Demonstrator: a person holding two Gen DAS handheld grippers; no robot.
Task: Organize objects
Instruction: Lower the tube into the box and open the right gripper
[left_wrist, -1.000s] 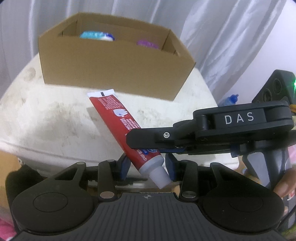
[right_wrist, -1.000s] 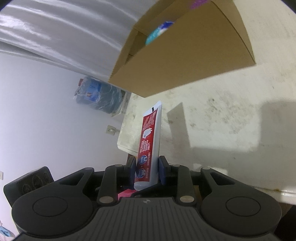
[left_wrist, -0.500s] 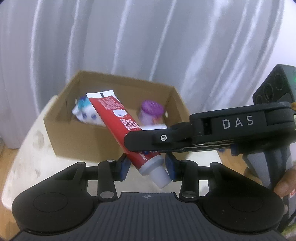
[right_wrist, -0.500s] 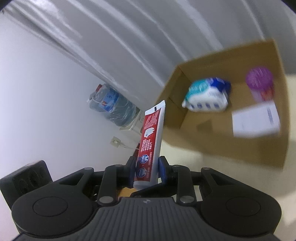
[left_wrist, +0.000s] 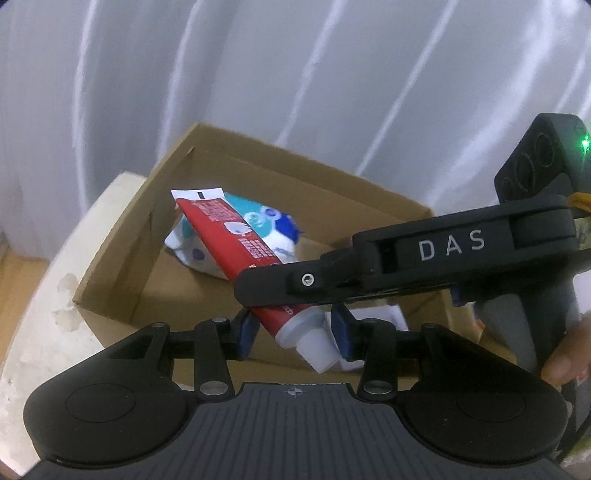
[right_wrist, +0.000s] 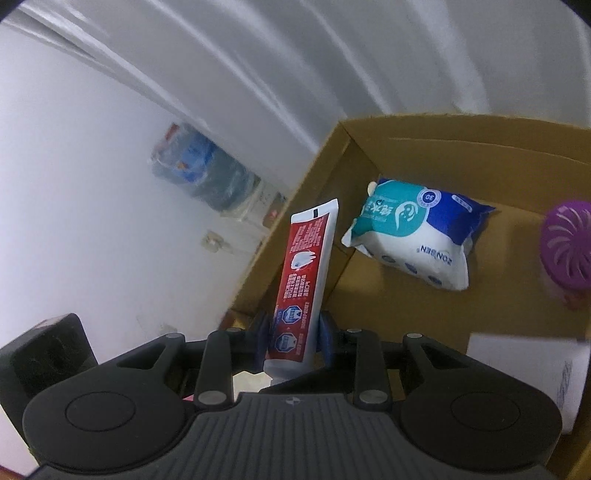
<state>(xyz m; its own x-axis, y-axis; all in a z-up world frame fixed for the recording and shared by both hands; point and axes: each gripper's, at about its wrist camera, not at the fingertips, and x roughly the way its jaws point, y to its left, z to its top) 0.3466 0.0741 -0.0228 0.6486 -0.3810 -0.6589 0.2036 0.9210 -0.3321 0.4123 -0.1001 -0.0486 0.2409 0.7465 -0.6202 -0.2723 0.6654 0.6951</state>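
A red toothpaste tube (left_wrist: 236, 243) is held up in the air over an open cardboard box (left_wrist: 110, 273). My left gripper (left_wrist: 293, 332) is shut on the tube near its white cap. My right gripper (right_wrist: 293, 339) is shut on the tube's lower body (right_wrist: 303, 288) and crosses in front of the left wrist view. The box (right_wrist: 461, 147) holds a teal and blue tissue pack (right_wrist: 417, 236), a purple-lidded container (right_wrist: 567, 243) and a white card (right_wrist: 524, 365).
The box stands on a worn white table (left_wrist: 44, 295) before a grey curtain (left_wrist: 258, 74). A water bottle (right_wrist: 199, 170) stands on the floor by the white wall at the left.
Both grippers have lifted the tube from the table and carried it up and forward, over the open box. The inside of the box has come into view.
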